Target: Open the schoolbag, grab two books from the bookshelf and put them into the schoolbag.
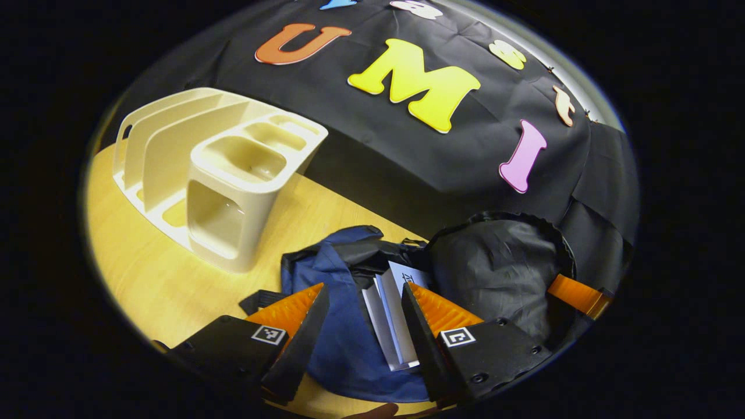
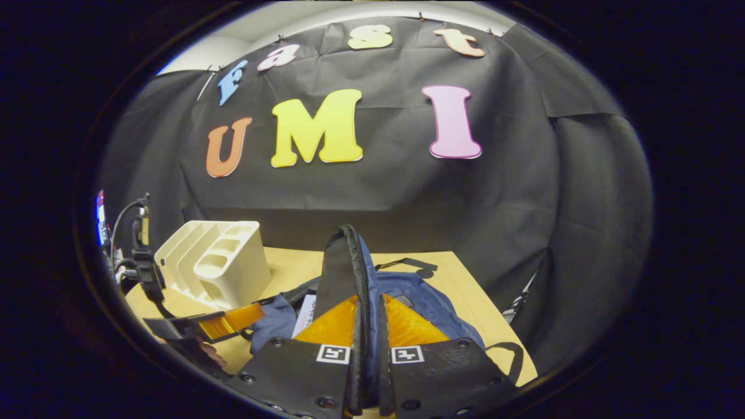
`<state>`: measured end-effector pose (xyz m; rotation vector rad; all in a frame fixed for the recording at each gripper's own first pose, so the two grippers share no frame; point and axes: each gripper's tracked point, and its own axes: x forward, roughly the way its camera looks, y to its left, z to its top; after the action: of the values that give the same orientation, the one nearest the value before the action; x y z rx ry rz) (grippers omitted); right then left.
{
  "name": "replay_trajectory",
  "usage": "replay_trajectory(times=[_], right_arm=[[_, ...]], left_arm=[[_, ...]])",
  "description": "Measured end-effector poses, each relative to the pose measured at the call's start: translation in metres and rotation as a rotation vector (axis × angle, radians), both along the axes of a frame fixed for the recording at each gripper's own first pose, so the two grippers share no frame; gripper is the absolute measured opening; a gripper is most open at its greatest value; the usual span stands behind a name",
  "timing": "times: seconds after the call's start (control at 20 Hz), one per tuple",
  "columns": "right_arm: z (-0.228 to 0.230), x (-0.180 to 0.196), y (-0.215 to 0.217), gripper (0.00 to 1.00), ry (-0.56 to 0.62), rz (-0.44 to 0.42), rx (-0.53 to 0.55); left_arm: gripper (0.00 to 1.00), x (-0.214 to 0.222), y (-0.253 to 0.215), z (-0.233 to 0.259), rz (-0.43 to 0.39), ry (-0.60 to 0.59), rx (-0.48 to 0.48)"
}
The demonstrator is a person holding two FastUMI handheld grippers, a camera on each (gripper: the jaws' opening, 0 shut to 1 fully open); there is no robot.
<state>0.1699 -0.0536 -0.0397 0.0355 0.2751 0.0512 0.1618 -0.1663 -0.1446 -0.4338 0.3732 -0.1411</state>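
**Currently held: schoolbag flap, books inside**

Table: pale wood-grain top, smooth and flat; everything listed below rests on it.

Schoolbag: soft blue fabric with a black lining, lying slumped near the front of the table, just beside the bookshelf. Its zippered flap is held upright, the mouth kept open. Judged risk: if the flap is released or slips, the limp cloth is likely to fall back over the opening and over the books.

Bookshelf: cream moulded plastic, rigid and glossy, with rounded cup compartments in front and slanted dividers behind. No books are seen in its slots.

Books: thin, white-covered, flat; seen standing on edge within the bag's opening, between the left gripper's fingers in the left gripper view. Both books appear to be stowed already, though the count cannot be confirmed. Judged risk: a finger may catch a protruding edge on withdrawal and drag a book out.

Right gripper: fingers are pressed together on the flap's zippered rim, with ridged pads on either side of it.

Left gripper: fingers are spread apart above the bag's opening, with nothing pinched.
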Motion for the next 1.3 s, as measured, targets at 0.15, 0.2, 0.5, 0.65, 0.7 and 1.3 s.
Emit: replay_trajectory(times=[0.15, 0.2, 0.5, 0.65, 0.7, 1.3], right_arm=[[-0.009, -0.009, -0.005, 0.14, 0.007, -0.044, -0.009], [-0.013, -0.011, -0.005, 0.14, 0.011, -0.056, -0.011], [-0.02, -0.027, 0.0, 0.19, 0.022, -0.088, -0.01], [-0.026, -0.037, 0.008, 0.24, 0.026, -0.089, -0.007], [-0.026, -0.041, 0.011, 0.24, 0.028, -0.088, 0.001], [-0.038, -0.113, 0.042, 0.56, -0.019, -0.042, -0.011]], left_arm=[[0.81, -0.013, 0.026, 0.021, 0.029, -0.076, 0.045], [0.81, -0.017, 0.037, 0.029, 0.044, -0.095, 0.055], [0.81, -0.049, 0.089, 0.061, 0.118, -0.16, 0.121], [0.81, -0.064, 0.116, 0.076, 0.163, -0.197, 0.175], [0.81, -0.07, 0.121, 0.079, 0.17, -0.207, 0.186], [0.81, -0.158, 0.153, 0.107, 0.199, -0.278, 0.282]])
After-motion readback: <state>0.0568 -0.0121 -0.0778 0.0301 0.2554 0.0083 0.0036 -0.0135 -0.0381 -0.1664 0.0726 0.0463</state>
